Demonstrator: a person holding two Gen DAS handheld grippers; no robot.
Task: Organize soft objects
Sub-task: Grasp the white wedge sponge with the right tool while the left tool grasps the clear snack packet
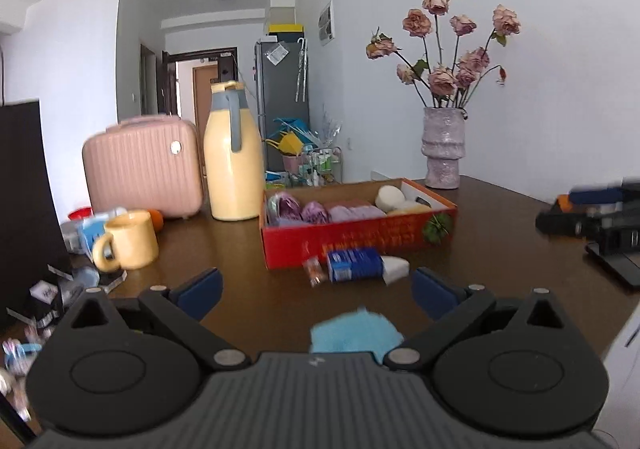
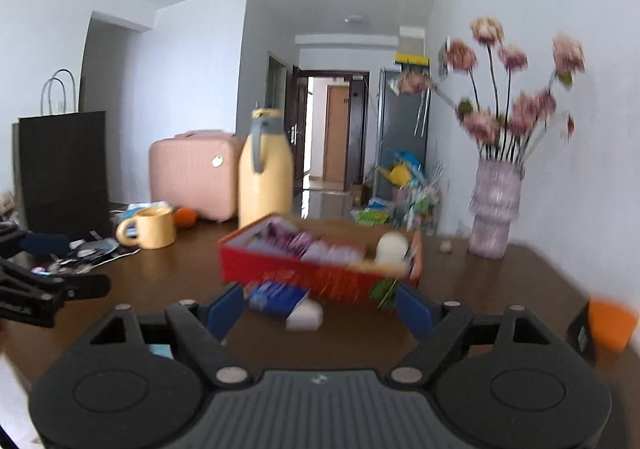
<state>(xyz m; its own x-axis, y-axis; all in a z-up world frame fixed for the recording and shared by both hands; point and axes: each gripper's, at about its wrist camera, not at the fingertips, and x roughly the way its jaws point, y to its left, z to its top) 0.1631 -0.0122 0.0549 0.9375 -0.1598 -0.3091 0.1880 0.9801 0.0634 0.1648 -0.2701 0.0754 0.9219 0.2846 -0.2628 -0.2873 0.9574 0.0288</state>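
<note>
Plainly both grippers, left gripper (image 1: 316,291) and right gripper (image 2: 320,311), have fingers spread wide, holding nothing; red box (image 1: 360,239) on the tabletop (image 1: 224,249) at twelve o'clock

Both views sit low over the desk (image 1: 260,301), each looking forward along its own claw toward the far hallway. Each shows the red box (image 1: 360,239) at mid-frame, fairly near. They share the box, the yellow jug (image 2: 266,181), and the vase (image 2: 496,217) on the right.
</note>
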